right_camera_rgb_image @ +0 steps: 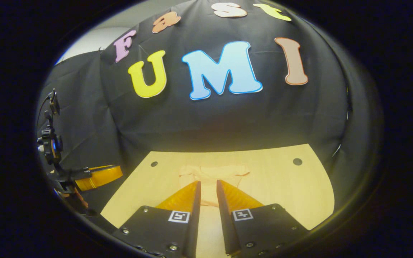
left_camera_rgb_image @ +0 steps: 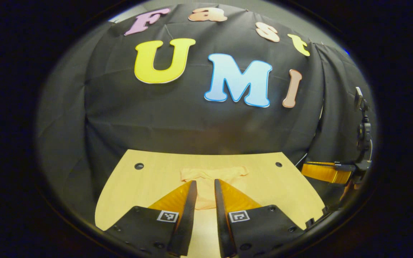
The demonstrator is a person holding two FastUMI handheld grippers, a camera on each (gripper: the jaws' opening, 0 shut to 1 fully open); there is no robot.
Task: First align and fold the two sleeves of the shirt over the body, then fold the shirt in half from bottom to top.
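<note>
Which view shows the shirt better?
Neither by much. The left gripper view is slightly better: the shirt lies flat on the table, its far edge clearer. In the right gripper view the shirt looks paler, and each tool's fingers hide its lower middle.

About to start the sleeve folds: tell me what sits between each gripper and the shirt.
Nothing visible. The shirt lies flat on the bare table, straight ahead of the left gripper and the right gripper.
</note>
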